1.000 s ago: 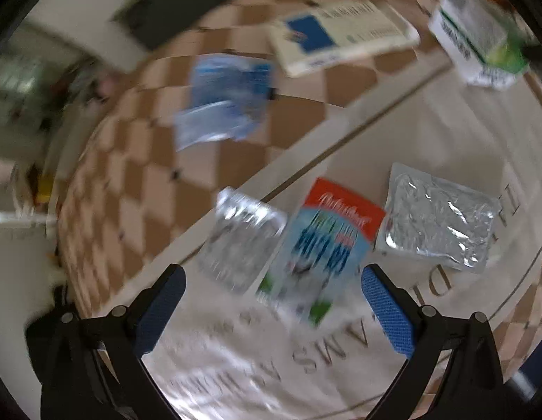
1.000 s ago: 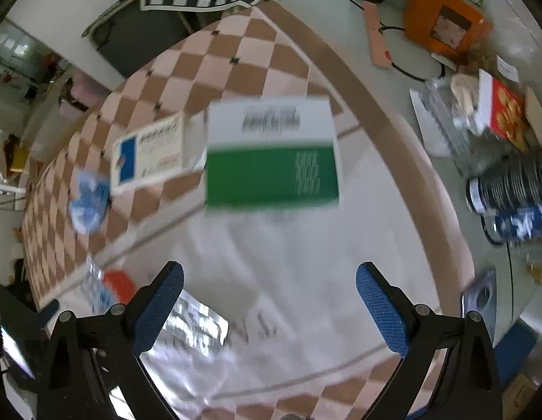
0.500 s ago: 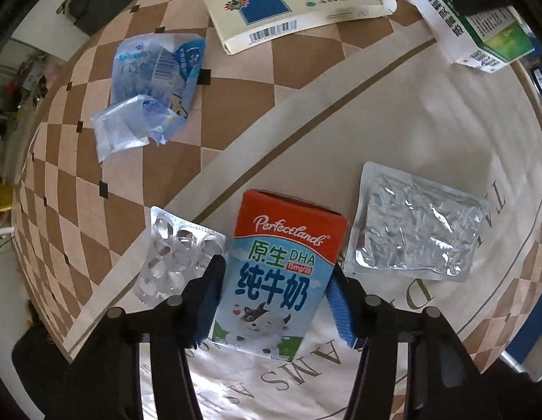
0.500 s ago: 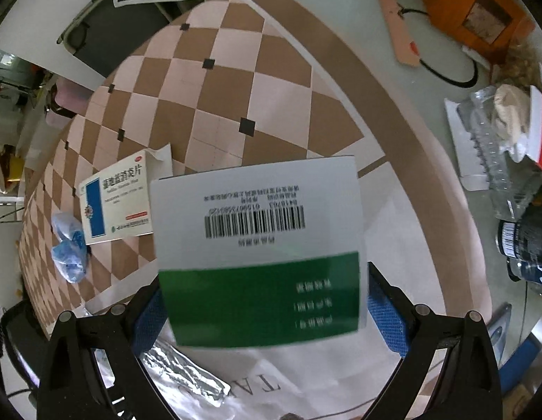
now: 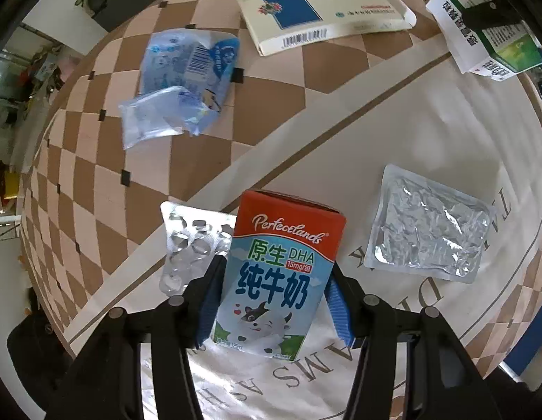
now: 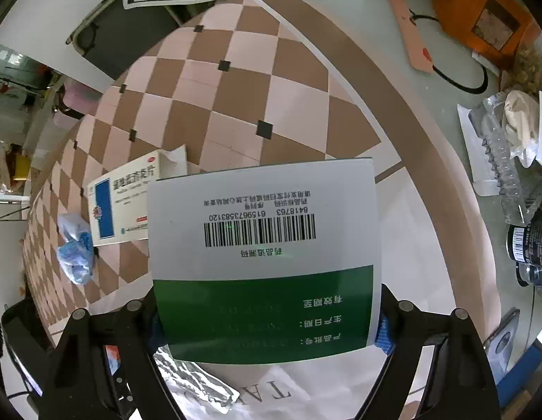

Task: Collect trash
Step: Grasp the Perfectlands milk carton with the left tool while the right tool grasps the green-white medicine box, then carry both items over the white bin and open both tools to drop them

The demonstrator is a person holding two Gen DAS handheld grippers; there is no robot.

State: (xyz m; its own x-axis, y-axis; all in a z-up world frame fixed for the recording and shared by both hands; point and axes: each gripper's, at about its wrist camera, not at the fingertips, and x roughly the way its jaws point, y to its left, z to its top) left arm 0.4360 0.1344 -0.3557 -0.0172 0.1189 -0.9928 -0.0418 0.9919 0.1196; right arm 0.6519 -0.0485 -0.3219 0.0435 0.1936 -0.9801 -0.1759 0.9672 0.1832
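My left gripper [image 5: 271, 311] is shut on a red and blue milk carton [image 5: 278, 273] and holds it over the checkered tablecloth [image 5: 96, 192]. My right gripper [image 6: 267, 325] is shut on a green and white medicine box [image 6: 264, 255]; that box also shows in the left wrist view [image 5: 481, 24] at top right. An empty pill blister [image 5: 190, 245] lies left of the carton. A silver foil pouch [image 5: 428, 234] lies to its right.
A flat white and blue medicine box [image 5: 323, 14] and crumpled blue plastic wrappers [image 5: 180, 80] lie farther off. In the right wrist view an orange box [image 6: 481, 14], a cable [image 6: 456, 77], plastic packaging [image 6: 512, 147] and dark cans [image 6: 530, 245] crowd the right side.
Both grippers closed: the left around the milk carton, the right around the green and white box. Each item now sits deeper between the fingers and closer to the camera.
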